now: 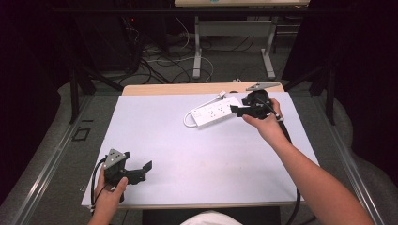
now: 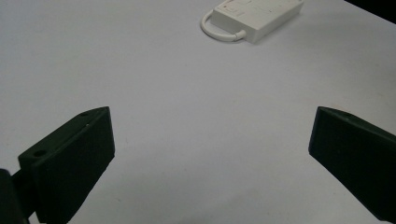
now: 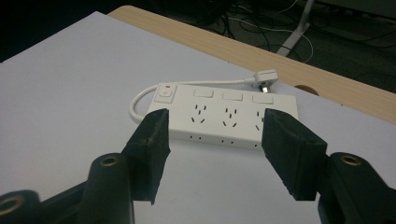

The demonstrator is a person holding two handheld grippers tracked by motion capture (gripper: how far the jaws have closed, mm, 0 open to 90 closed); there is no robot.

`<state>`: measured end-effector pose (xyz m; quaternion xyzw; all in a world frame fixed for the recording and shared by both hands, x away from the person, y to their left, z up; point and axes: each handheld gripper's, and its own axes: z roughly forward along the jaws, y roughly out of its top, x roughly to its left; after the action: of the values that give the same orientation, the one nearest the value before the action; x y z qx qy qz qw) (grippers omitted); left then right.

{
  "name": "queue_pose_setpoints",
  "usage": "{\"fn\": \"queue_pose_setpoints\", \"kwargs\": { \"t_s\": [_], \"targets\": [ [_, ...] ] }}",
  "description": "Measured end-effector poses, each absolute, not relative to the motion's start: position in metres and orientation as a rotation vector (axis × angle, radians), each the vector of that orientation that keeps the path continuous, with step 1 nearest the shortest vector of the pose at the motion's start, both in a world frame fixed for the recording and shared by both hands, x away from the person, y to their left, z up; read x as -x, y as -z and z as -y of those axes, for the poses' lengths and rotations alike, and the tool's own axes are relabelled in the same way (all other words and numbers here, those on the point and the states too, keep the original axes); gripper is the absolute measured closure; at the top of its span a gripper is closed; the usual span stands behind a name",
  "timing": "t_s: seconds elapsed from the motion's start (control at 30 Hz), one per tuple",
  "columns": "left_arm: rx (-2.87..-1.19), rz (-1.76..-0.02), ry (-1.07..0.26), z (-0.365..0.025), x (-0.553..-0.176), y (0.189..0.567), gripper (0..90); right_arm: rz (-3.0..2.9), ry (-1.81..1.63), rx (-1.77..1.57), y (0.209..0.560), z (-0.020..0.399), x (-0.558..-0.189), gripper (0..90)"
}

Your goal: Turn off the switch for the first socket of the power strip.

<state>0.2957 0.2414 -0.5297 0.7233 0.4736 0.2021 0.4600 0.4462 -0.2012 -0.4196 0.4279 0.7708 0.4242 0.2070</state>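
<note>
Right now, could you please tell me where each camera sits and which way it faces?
High view: above the person's side, looking forward and down on the table; both forearms, left tongs and right tongs show.
Left gripper view: rides the left tongs, facing across the table; jaws wide apart.
Right gripper view: rides the right tongs, facing the power strip.
All three share the strip.

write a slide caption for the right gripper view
Open right claw lined up in front of a white power strip on the table.
</note>
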Motion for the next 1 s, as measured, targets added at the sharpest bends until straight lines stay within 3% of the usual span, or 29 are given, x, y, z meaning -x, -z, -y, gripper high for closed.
{"fn": "queue_pose_setpoints", "kwargs": {
  "t_s": [0.67,1.0],
  "targets": [
    [-1.781,-1.164,-0.496,-0.242,-0.296,0.53,0.1,-2.151,-1.115,-1.221,0.419,0.182,-0.477,45.7],
    [-1.783,-1.163,-0.495,-0.242,-0.296,0.53,0.1,-2.174,-1.089,-1.255,0.418,0.172,-0.491,53.3]
  ]
}}
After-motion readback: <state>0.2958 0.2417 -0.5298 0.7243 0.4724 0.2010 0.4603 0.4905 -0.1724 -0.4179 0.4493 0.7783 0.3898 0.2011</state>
